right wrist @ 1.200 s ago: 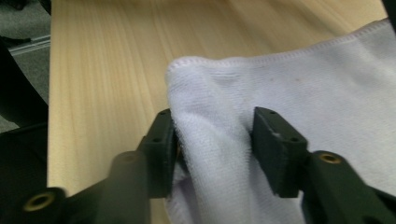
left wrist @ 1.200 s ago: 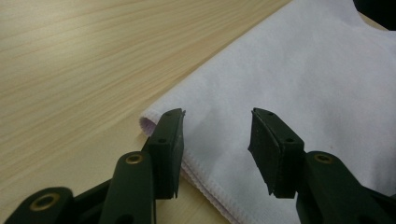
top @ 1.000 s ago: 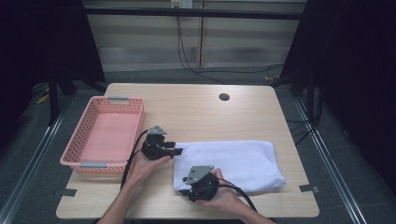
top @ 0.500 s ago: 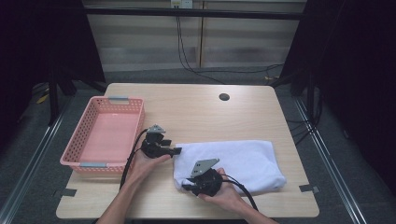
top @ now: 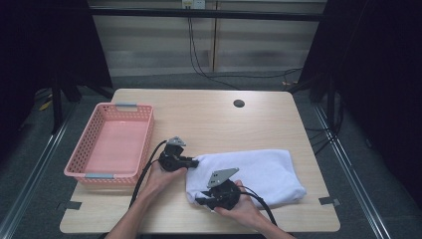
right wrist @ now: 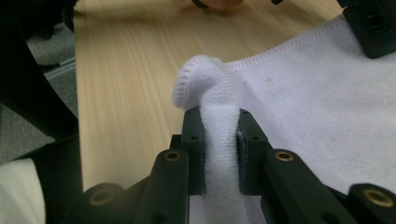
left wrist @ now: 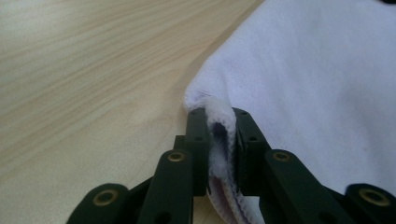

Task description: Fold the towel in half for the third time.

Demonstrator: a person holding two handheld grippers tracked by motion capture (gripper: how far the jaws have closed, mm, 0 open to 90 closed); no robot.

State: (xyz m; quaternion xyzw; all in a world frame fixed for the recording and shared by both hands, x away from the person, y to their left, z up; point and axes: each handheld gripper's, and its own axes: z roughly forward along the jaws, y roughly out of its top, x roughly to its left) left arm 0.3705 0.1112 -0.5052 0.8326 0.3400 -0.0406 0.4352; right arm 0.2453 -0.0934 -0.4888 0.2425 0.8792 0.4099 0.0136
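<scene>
The high view is evenly lit from above on the pale wood surface (top: pixel 219 124), while the room around it falls into near-black shadow. The white towel (top: pixel 259 172) reads bright without glare. In both gripper views the cloth at the jaws is sharp, the wood grain farther off softens, and the nearest black links blur slightly.

Fluffy white terry towel (top: pixel 259 174) on matt pale wood-grain table (top: pixel 209 117).
</scene>
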